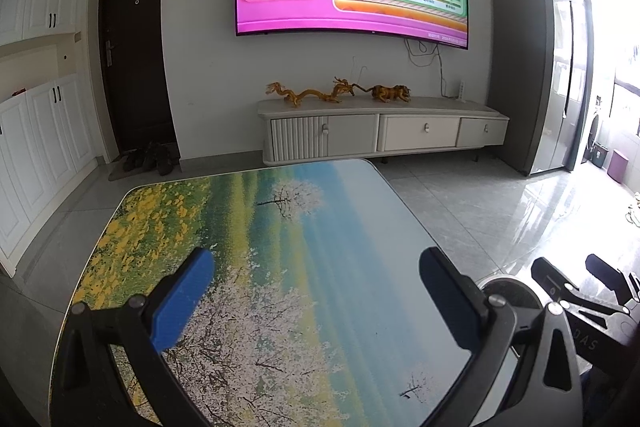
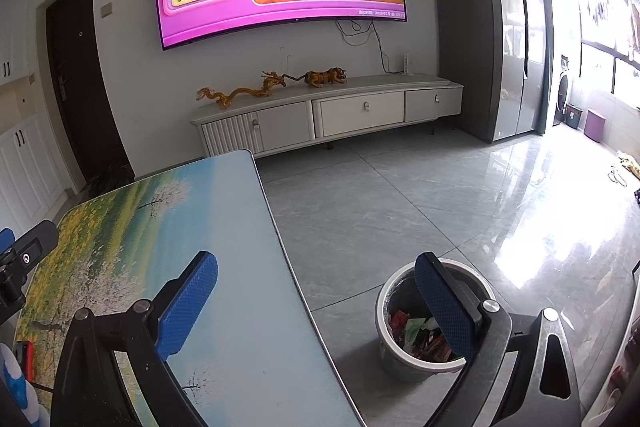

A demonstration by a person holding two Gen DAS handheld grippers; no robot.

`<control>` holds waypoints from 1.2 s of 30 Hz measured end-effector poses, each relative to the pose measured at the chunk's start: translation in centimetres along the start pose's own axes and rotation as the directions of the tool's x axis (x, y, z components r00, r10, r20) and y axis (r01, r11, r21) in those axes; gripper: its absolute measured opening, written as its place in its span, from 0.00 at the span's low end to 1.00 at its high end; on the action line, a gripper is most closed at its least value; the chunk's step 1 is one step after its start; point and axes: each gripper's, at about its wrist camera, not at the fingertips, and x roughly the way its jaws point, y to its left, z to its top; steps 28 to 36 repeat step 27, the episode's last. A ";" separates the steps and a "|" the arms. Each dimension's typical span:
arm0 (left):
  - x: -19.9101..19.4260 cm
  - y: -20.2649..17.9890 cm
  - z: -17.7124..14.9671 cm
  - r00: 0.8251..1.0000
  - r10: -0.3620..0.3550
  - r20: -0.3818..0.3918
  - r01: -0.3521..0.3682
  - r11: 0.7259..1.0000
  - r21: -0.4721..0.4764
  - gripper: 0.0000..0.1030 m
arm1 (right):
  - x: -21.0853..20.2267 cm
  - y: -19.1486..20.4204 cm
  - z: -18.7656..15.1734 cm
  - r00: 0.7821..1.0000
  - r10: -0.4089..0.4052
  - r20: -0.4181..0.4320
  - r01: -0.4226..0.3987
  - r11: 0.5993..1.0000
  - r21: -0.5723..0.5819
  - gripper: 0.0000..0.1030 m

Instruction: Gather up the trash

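Beside the counter's (image 2: 224,267) right edge, a waste bin (image 2: 404,355) on the floor holds colourful wrappers (image 2: 416,337). The right gripper (image 2: 316,301) hovers above it, fingers spread and empty; the left gripper (image 1: 316,301), likewise spread, hangs over the counter.

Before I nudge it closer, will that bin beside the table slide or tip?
The bin would probably slide: the tiled floor looks glossy. It likely weighs little, holding only loose wrappers. Push low on its wall; a push at the rim might tip it.
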 end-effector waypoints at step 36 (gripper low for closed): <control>-0.1 -0.6 0.2 1.000 -0.008 -0.008 0.008 1.000 0.004 1.00 | -0.1 -0.4 -0.1 1.000 -0.014 0.001 0.014 1.000 0.004 0.97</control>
